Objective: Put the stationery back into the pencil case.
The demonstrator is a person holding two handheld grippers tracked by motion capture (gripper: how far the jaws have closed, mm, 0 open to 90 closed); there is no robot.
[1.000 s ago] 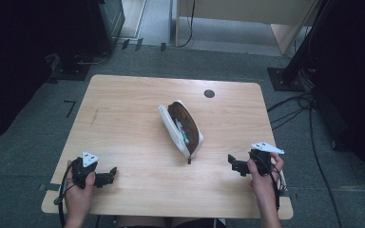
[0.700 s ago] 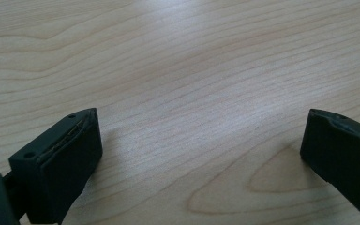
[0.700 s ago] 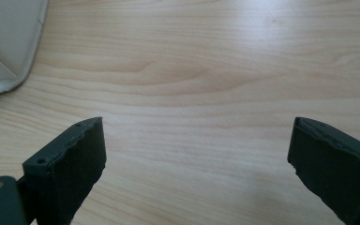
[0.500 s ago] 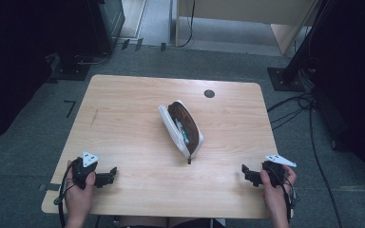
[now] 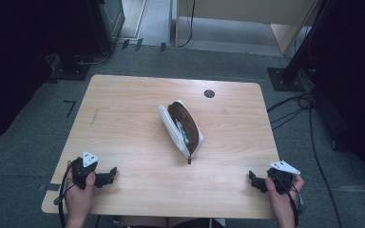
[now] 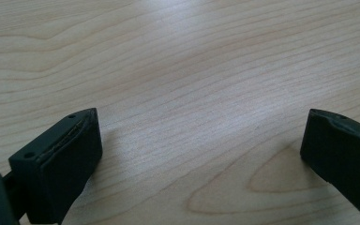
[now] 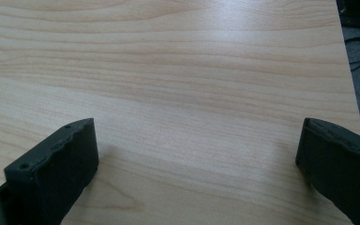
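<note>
A white pencil case (image 5: 182, 129) lies open at the middle of the wooden table (image 5: 133, 109), showing a brown lining and some items inside. My left gripper (image 5: 110, 175) rests near the table's front left corner, held by a hand and pointing right. Its jaws stand wide open over bare wood, as the left gripper view shows (image 6: 201, 145). My right gripper (image 5: 253, 180) sits at the front right corner and points left. It is open too, with nothing between its fingers (image 7: 197, 150). Both grippers are well apart from the case.
A small black round cap (image 5: 209, 93) sits in the tabletop behind the case. In the right gripper view, the table's edge (image 7: 349, 79) and cables on the floor are close by. Dark equipment stands and cables (image 5: 309, 109) surround the table.
My right gripper has drawn back toward the front right corner, away from the case. The left gripper and the case have stayed where they were.
</note>
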